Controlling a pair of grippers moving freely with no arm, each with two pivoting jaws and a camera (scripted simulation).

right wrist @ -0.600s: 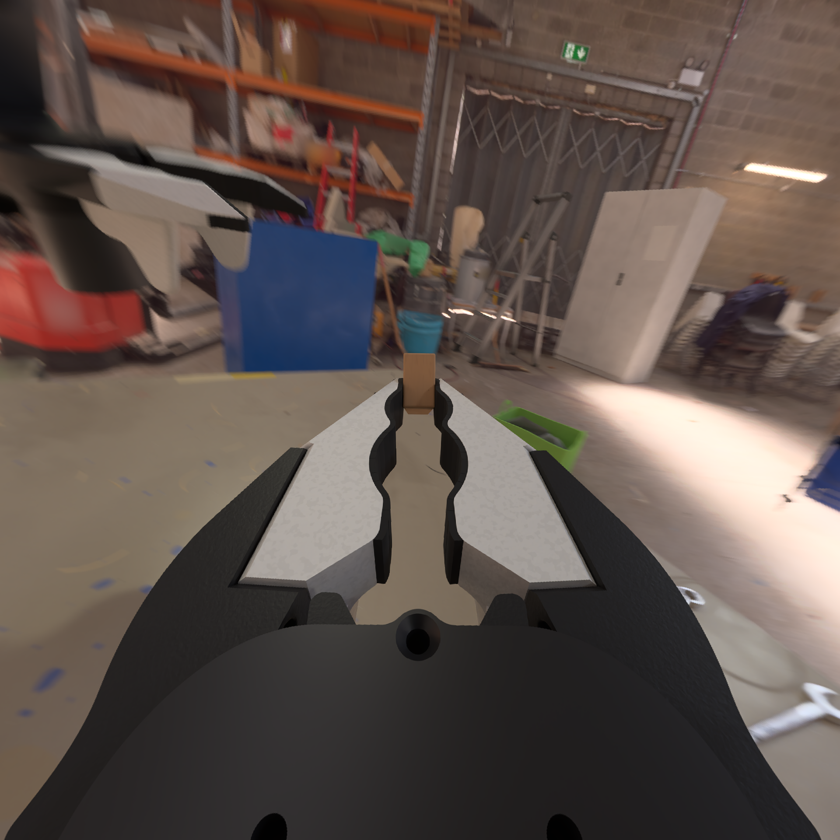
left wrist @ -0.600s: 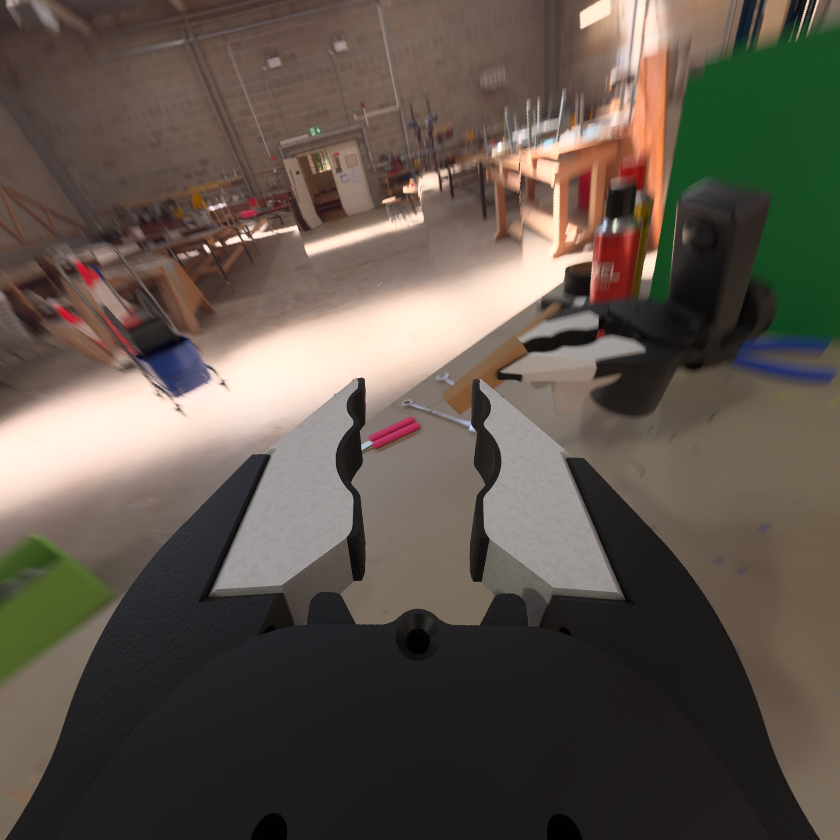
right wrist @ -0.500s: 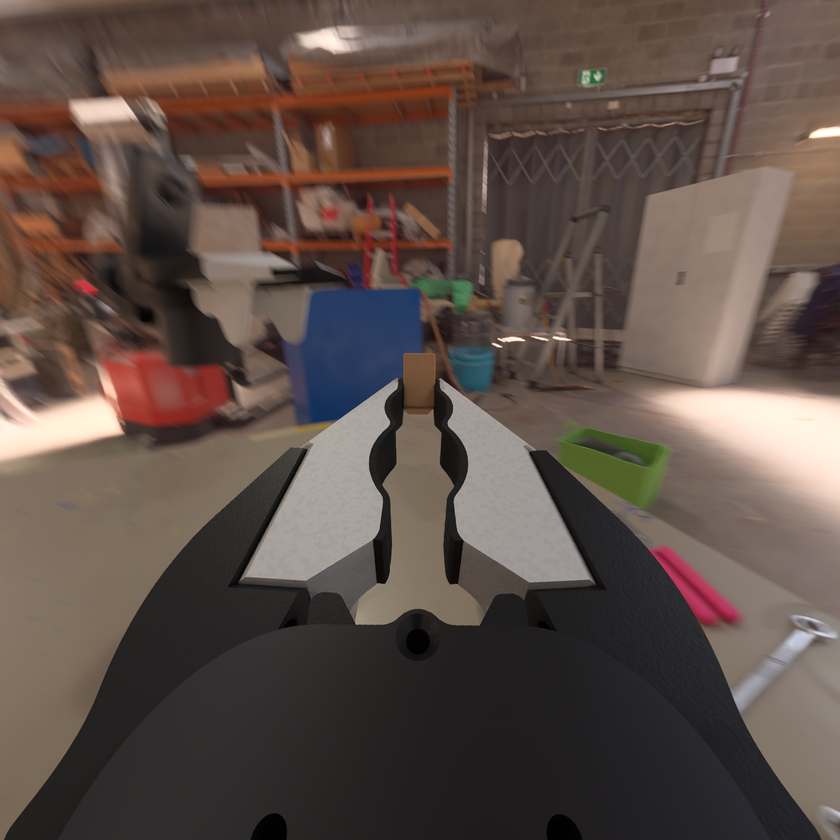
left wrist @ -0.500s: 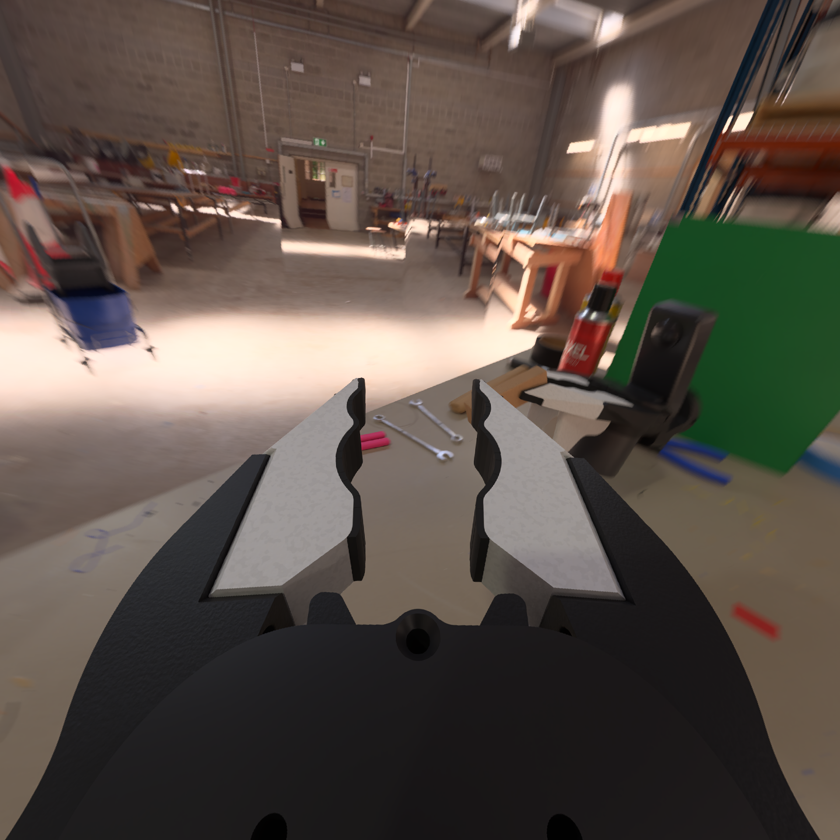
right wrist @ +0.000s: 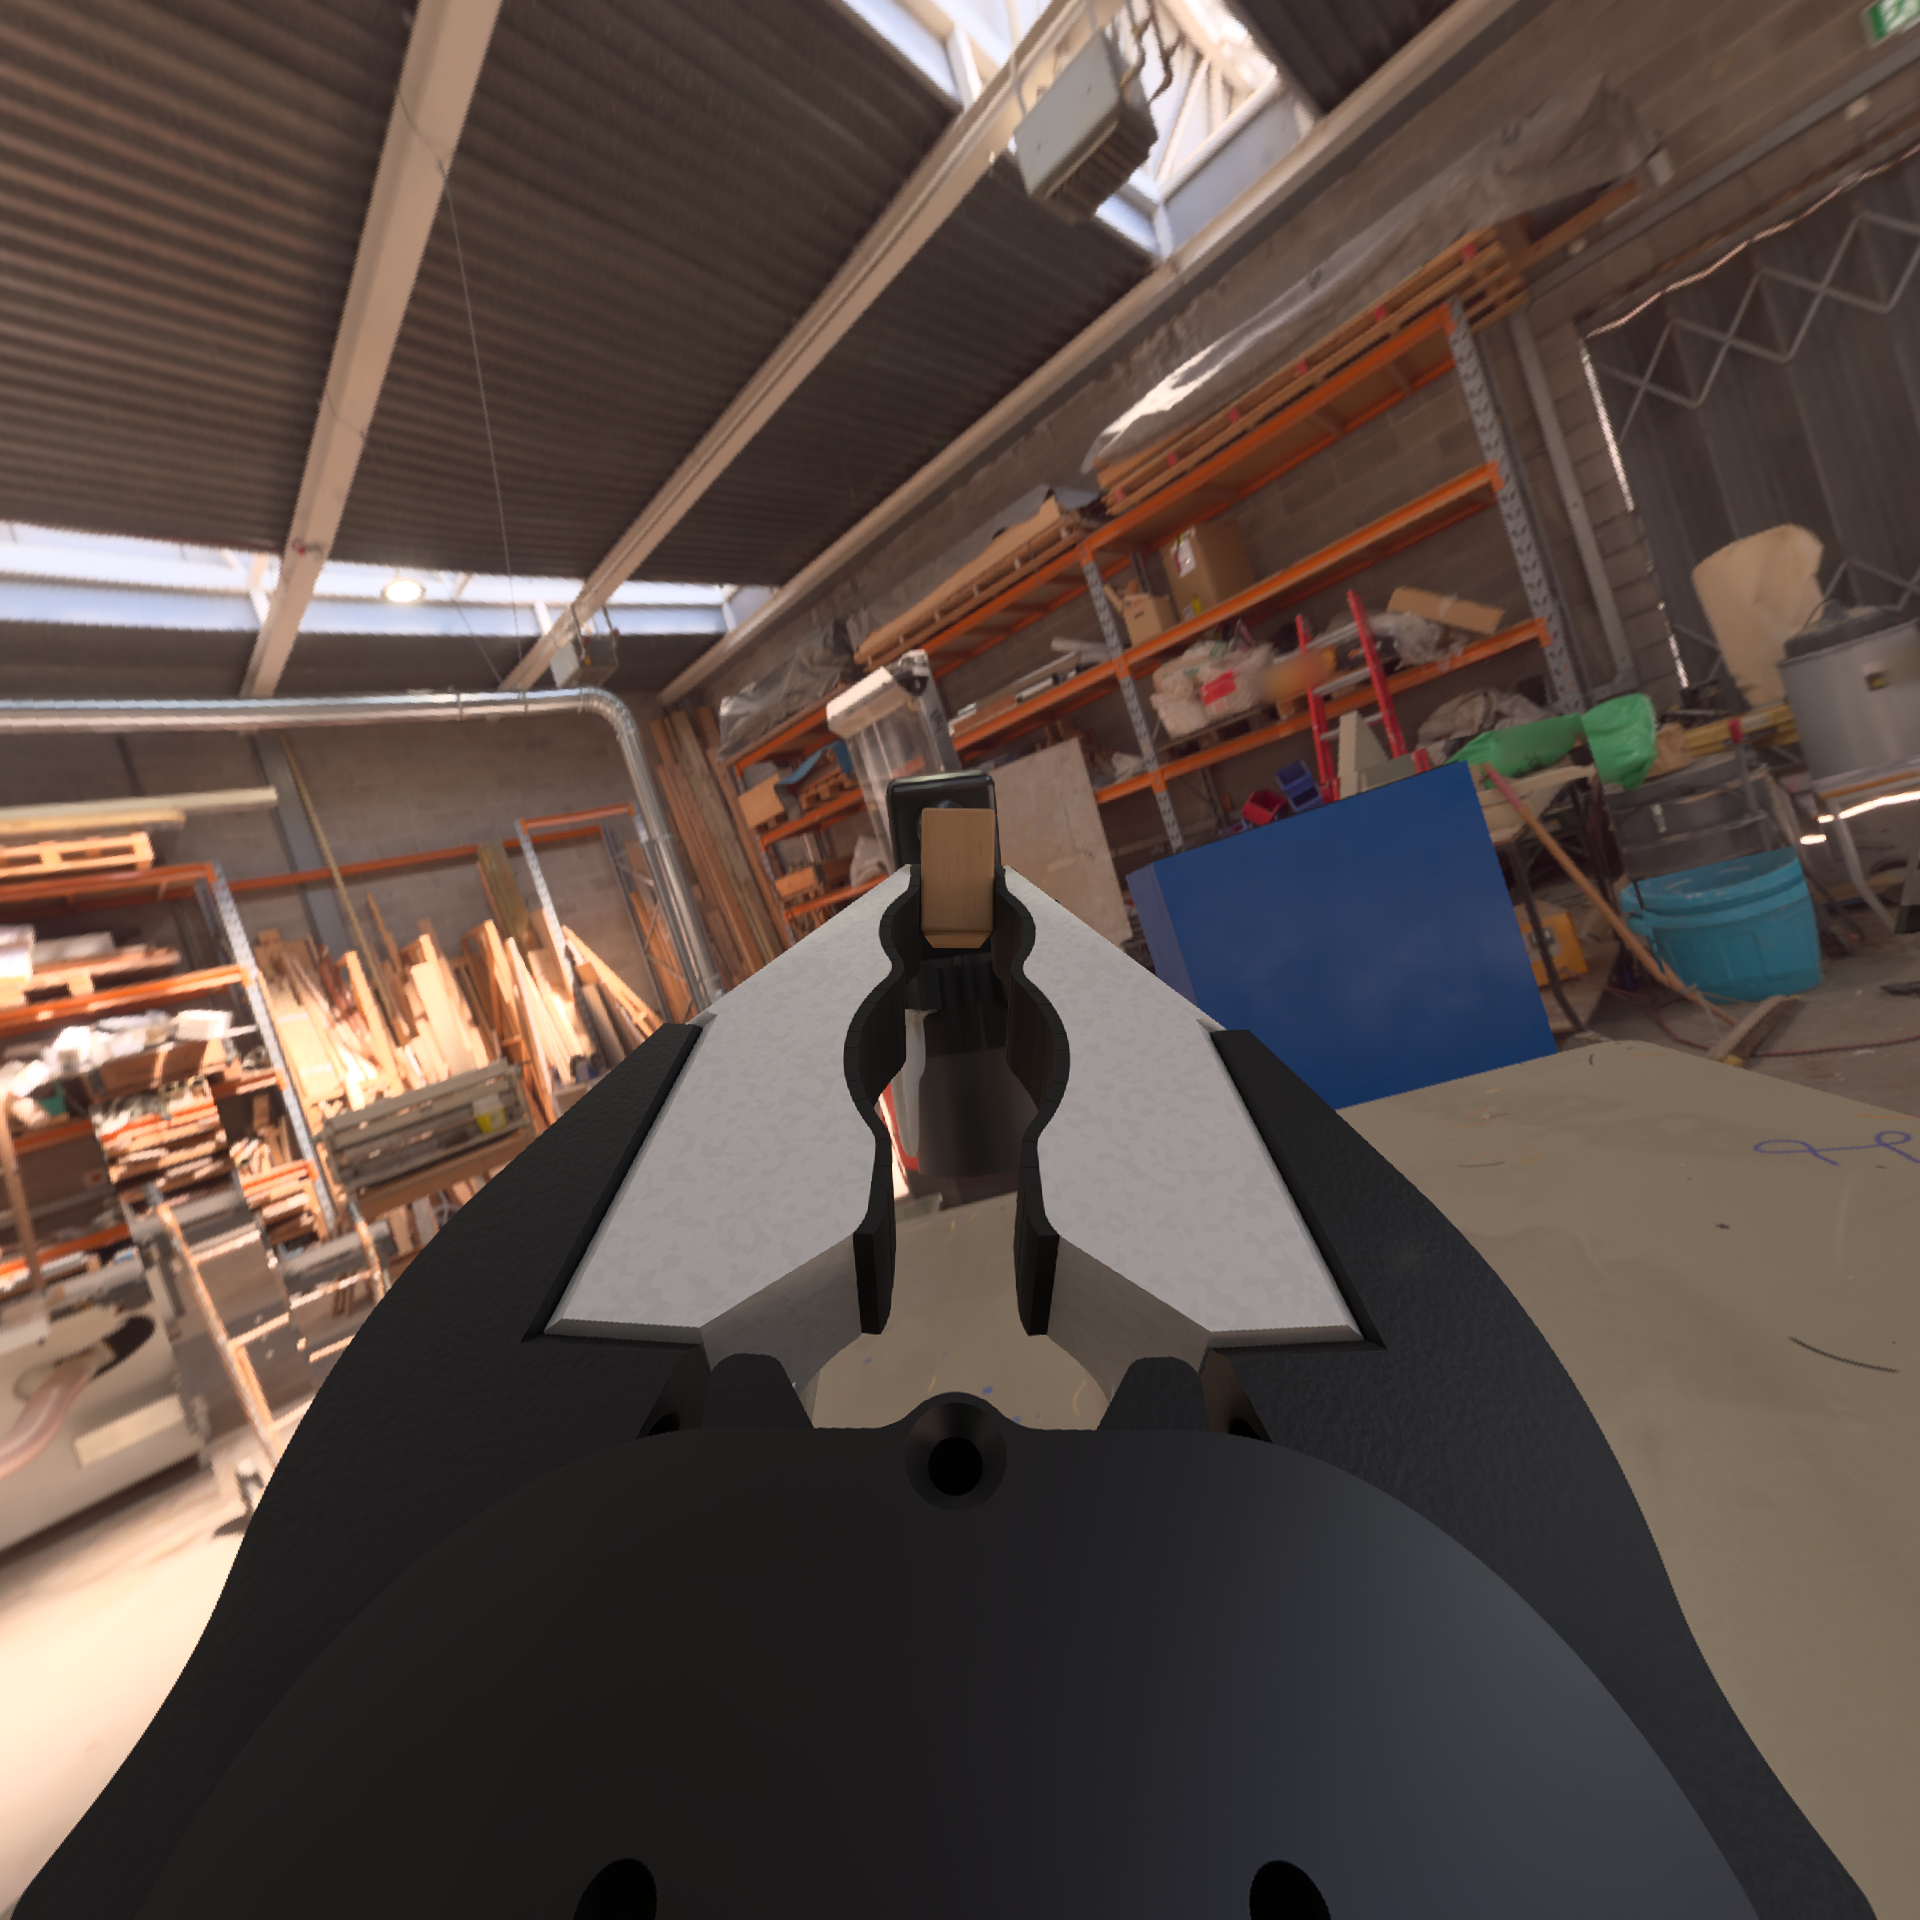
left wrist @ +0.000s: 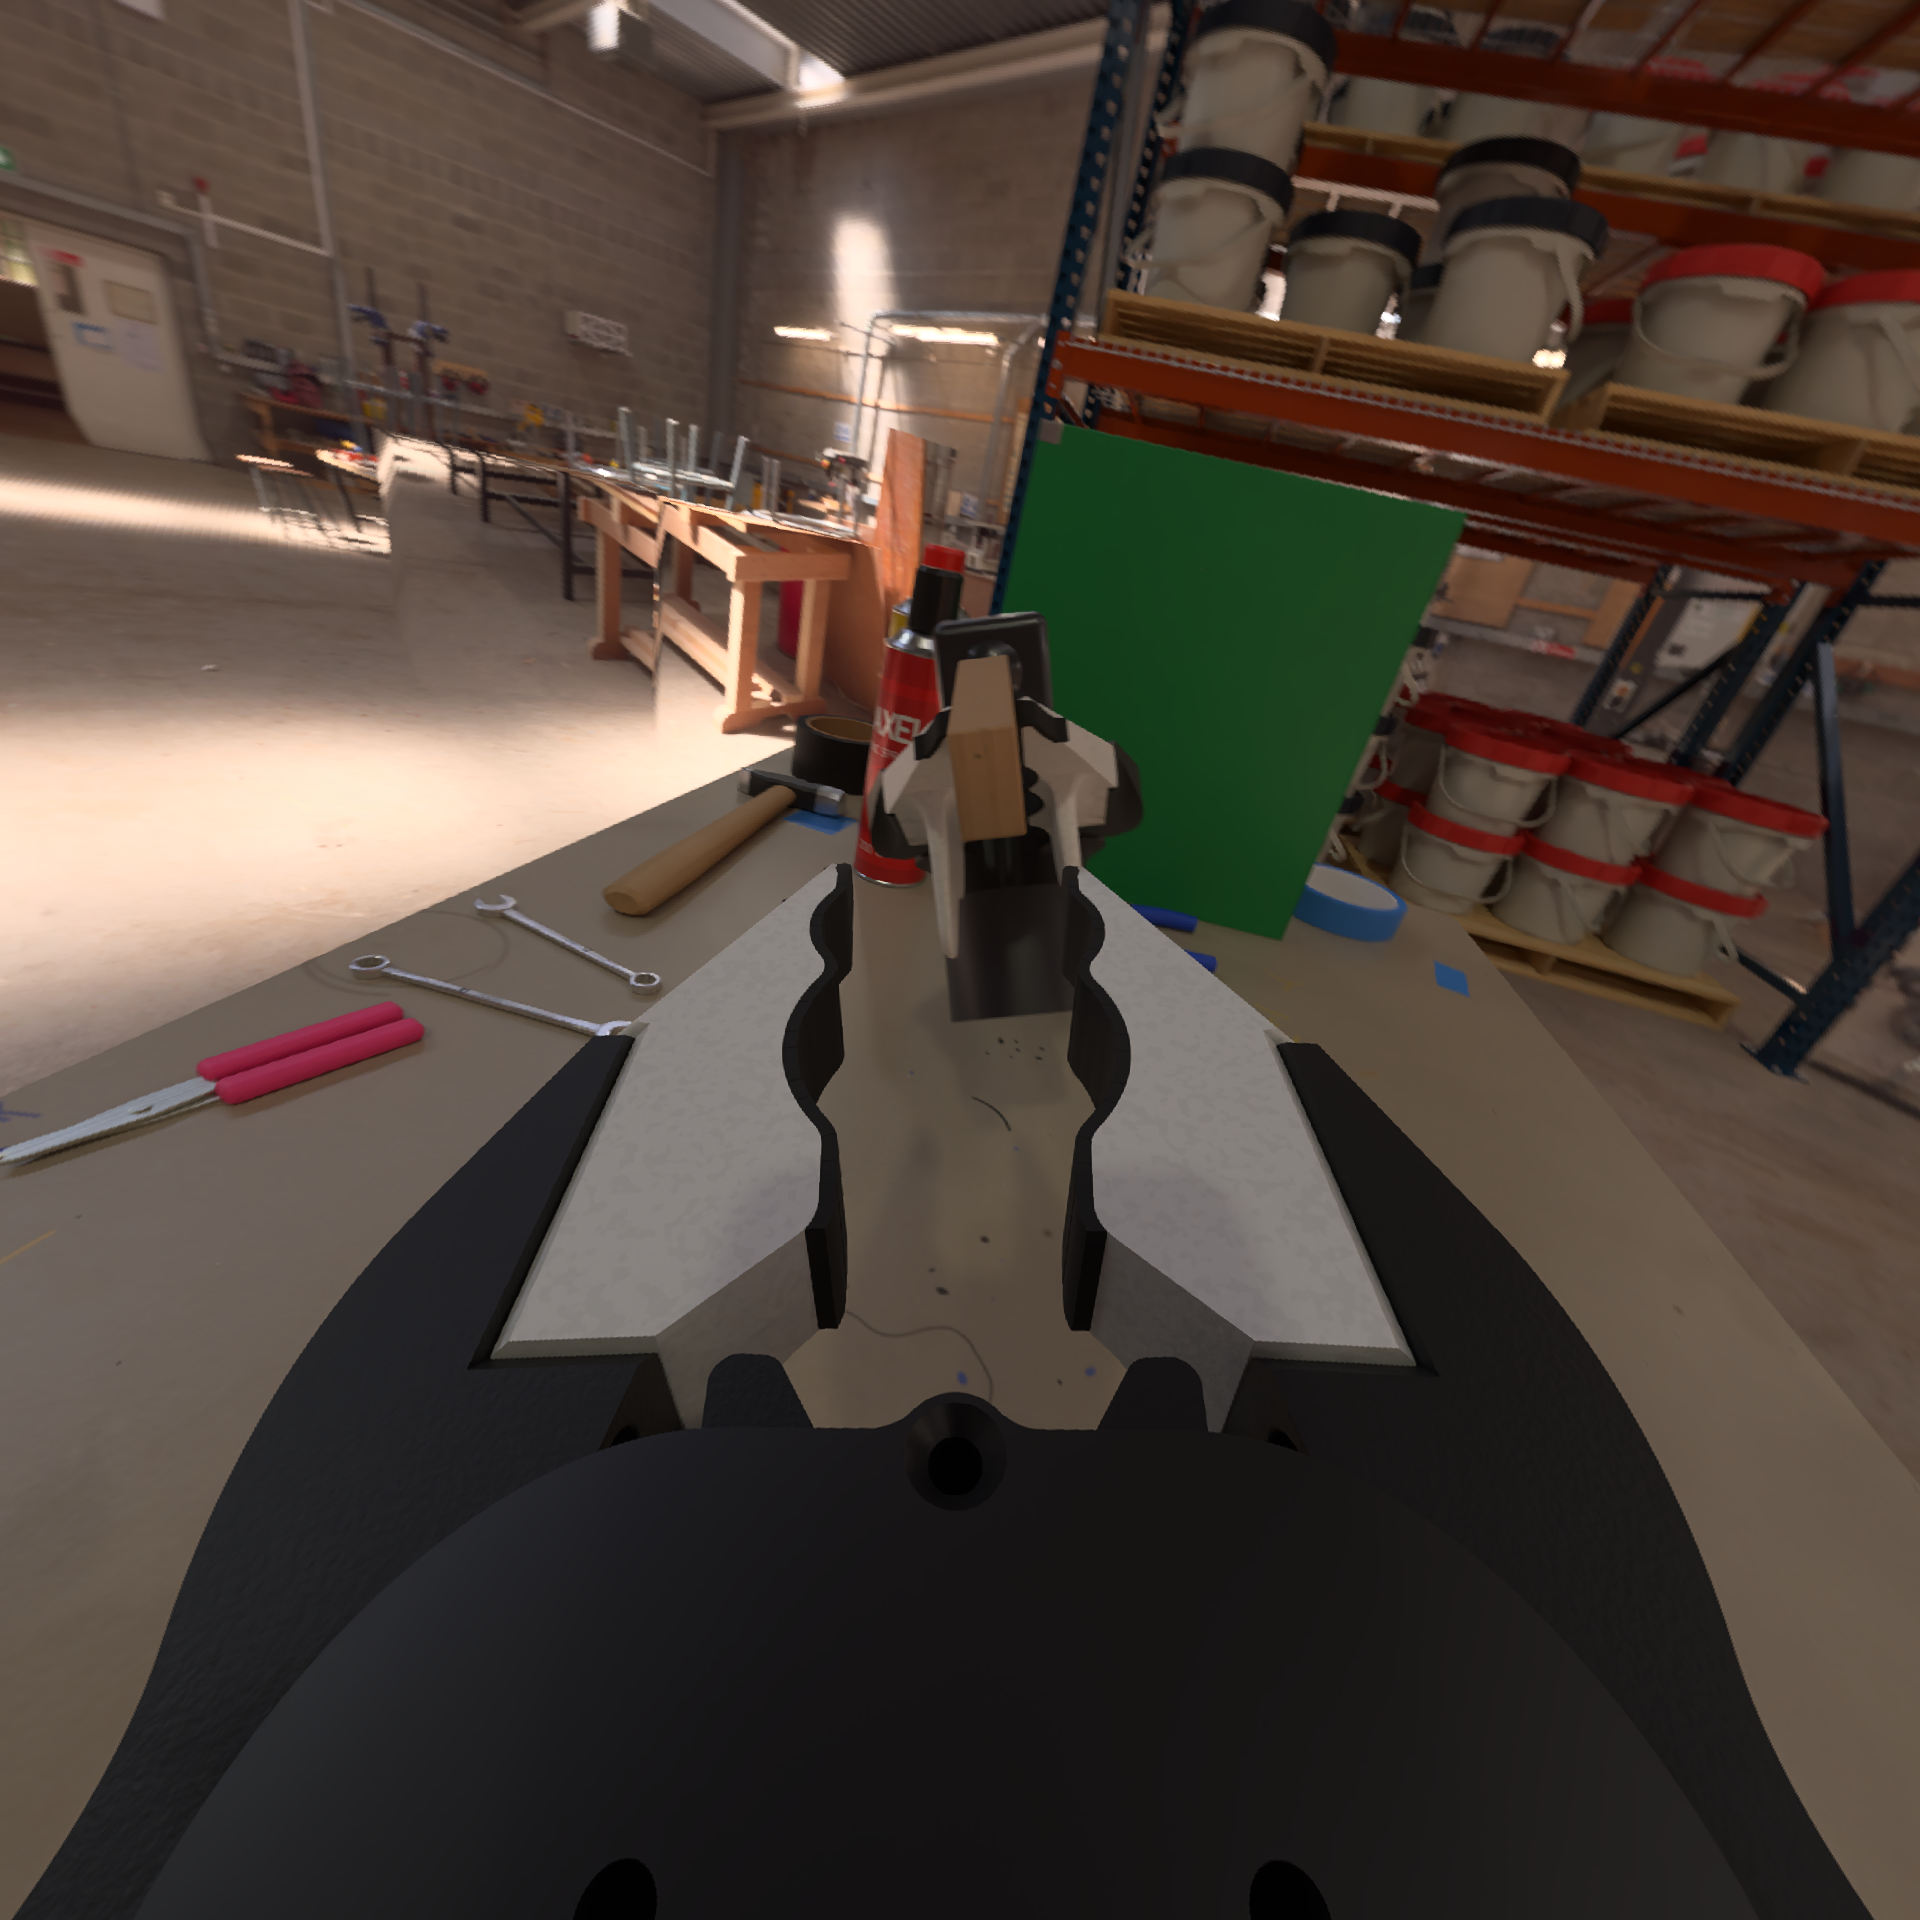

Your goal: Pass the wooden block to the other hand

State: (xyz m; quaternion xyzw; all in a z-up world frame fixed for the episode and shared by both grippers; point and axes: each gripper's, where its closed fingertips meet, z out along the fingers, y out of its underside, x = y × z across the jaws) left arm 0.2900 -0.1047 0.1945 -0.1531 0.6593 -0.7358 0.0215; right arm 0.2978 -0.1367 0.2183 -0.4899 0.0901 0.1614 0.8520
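- Since half a second ago, the left gripper (left wrist: 961,904) has swung to face the right gripper (left wrist: 987,774) head-on; before, it sat off to the side.
- The tan workbench (left wrist: 312,1247) carries two wrenches (left wrist: 566,940), pink-handled pliers (left wrist: 260,1065), a hammer (left wrist: 717,842) and a red spray can (left wrist: 894,769); warehouse racking stands behind.
- The left fingers (left wrist: 717,1132) stand wide apart, empty.
- The right fingers (right wrist: 769,1101) are clamped on the wooden block (right wrist: 958,878) at their tips, held above the bench.

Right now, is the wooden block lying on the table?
No, the wooden block is held up off the table in the right claw.
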